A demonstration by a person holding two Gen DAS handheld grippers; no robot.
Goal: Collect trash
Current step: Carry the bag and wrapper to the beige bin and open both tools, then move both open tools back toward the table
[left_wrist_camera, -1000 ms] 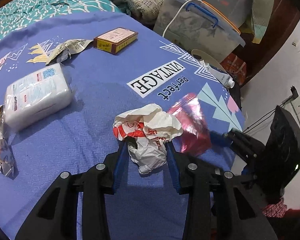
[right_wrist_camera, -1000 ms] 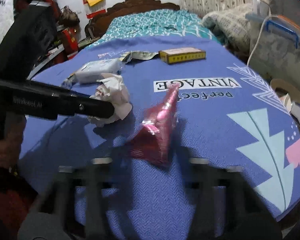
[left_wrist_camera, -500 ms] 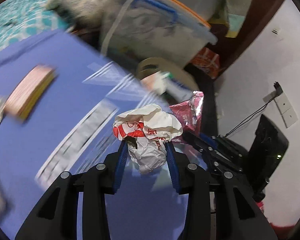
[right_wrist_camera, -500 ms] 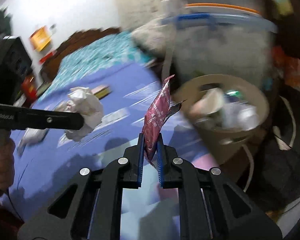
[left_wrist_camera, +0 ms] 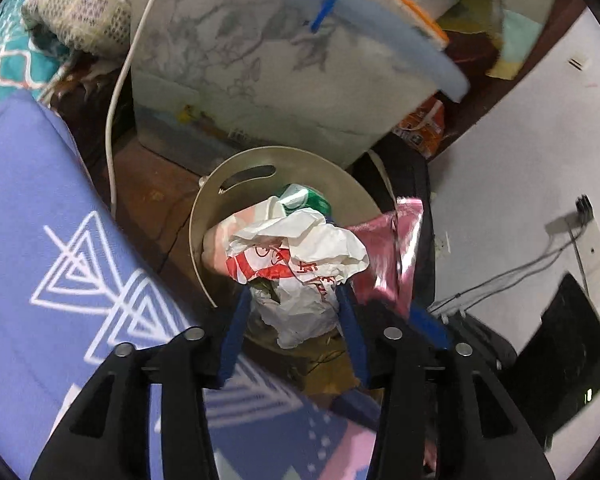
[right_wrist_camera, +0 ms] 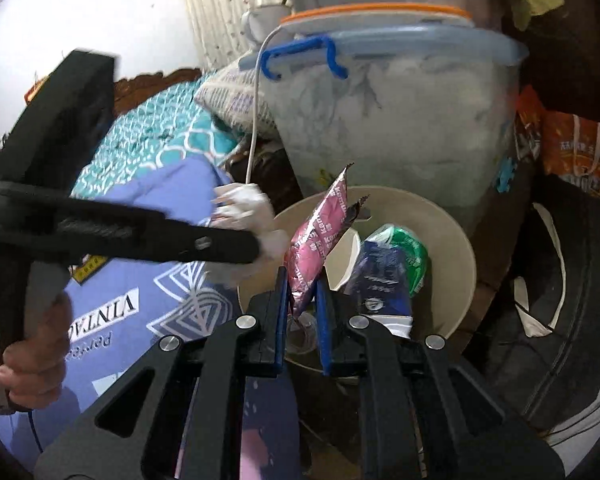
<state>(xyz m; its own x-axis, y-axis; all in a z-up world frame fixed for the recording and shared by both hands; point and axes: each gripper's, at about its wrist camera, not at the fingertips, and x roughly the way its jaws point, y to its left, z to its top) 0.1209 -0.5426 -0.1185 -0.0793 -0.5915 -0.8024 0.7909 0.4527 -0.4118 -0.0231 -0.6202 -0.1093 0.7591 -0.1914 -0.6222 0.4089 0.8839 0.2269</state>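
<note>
My left gripper (left_wrist_camera: 294, 300) is shut on a crumpled white and red paper wrapper (left_wrist_camera: 300, 256) and holds it above the beige trash bin (left_wrist_camera: 236, 172). My right gripper (right_wrist_camera: 303, 280) is shut on a pink foil wrapper (right_wrist_camera: 320, 232), upright over the same bin (right_wrist_camera: 456, 240). The bin holds a white cup, a green item and a dark blue packet (right_wrist_camera: 380, 276). The pink wrapper also shows in the left wrist view (left_wrist_camera: 392, 248), just right of the paper. The left gripper with the paper (right_wrist_camera: 244, 208) shows at the left of the right wrist view.
A purple bedspread (left_wrist_camera: 32, 240) lies to the left of the bin. A large clear storage box (left_wrist_camera: 268, 72) with a blue-handled lid stands behind the bin. A white cable (left_wrist_camera: 116, 96) hangs beside it. A black bag (right_wrist_camera: 560, 288) and an orange packet (right_wrist_camera: 576, 152) are on the right.
Both grippers have swung from over the bed to above the trash bin, each still holding its piece of trash. The bin now sits right beneath them.
</note>
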